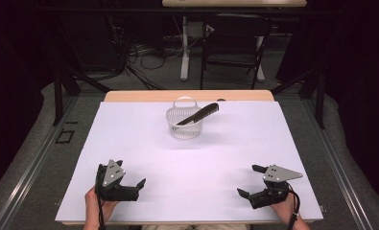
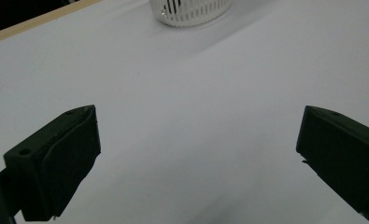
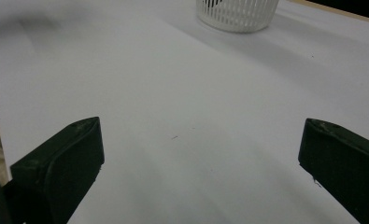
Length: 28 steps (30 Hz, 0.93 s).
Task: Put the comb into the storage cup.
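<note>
Sitting near the far edge of the white tabletop sheet is a small white slotted plastic basket with a loop handle, and a black plastic comb is propped inside it, leaning so its upper end pokes out over the rim toward the right. Both grippers are down at the near edge, well apart from the basket and from each other. The left gripper is held in a hand at the near-left corner, jaws spread wide with nothing between them; its own view shows just bare white surface in the gap and the basket's base up top. The right gripper is the same story at the near right, jaws wide apart and empty, with the basket ahead of it. Neither one touches the comb or basket.
</note>
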{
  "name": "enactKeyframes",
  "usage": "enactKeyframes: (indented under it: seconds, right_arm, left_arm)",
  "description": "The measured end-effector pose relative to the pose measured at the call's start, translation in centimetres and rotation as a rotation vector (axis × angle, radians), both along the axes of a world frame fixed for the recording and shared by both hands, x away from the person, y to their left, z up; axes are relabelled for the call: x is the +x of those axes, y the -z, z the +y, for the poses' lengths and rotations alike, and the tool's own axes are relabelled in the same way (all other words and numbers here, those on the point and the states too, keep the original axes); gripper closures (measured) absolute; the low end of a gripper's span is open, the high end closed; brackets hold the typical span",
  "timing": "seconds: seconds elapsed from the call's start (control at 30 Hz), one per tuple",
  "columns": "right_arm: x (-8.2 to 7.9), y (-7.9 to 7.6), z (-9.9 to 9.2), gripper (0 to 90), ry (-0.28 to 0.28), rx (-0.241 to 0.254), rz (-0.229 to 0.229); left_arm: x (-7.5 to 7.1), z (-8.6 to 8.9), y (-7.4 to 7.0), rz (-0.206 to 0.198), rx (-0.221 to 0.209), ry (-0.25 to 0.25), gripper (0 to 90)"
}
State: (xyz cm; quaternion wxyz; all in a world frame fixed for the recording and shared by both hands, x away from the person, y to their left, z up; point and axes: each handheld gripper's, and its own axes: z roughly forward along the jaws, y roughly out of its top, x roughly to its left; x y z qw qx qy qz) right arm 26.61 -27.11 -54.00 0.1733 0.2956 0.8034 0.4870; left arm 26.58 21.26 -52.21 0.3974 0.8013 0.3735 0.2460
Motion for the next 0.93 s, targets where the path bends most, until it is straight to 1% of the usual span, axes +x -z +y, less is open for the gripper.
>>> enactKeyframes:
  seconds: [0.13,0.2,0.23,0.33,0.37,0.57,0.63,0.7,0.93]
  right_arm:
    - [0.0,0.0,0.0,0.0,0.002,0.000,0.001]
    - [0.0,0.0,0.0,0.0,0.002,0.003,0.001]
    - [0.0,0.0,0.0,0.0,0.001,0.003,0.001]
    - [0.0,0.0,-0.1,0.0,0.002,0.003,0.001]
    - [0.0,0.0,-0.1,0.0,0.001,0.003,0.000]
    - [0.0,0.0,0.0,0.0,0.001,0.004,0.002]
    - [0.0,0.0,0.0,0.0,0.001,0.005,0.001]
    - [0.0,0.0,-0.1,0.0,0.001,0.005,-0.001]
    - [0.0,0.0,-0.1,0.0,-0.002,0.005,-0.002]
  left_arm:
    - [-0.5,0.1,0.3,0.002,-0.007,-0.005,0.0]
    - [-0.7,0.2,0.4,0.003,0.001,-0.004,0.0]
    - [-0.8,0.2,0.4,0.005,-0.005,-0.006,0.0]
    - [-1.1,0.5,0.7,0.024,-0.026,-0.004,0.0]
    - [-1.2,0.5,0.8,0.029,-0.024,-0.005,0.0]
    - [-1.7,0.6,1.0,0.026,-0.024,-0.007,0.0]
    - [-1.8,0.7,1.2,0.032,-0.009,-0.005,0.0]
    - [-1.7,0.7,1.2,0.038,-0.013,-0.003,0.0]
    - [-1.5,0.6,1.2,0.034,-0.013,0.000,0.0]
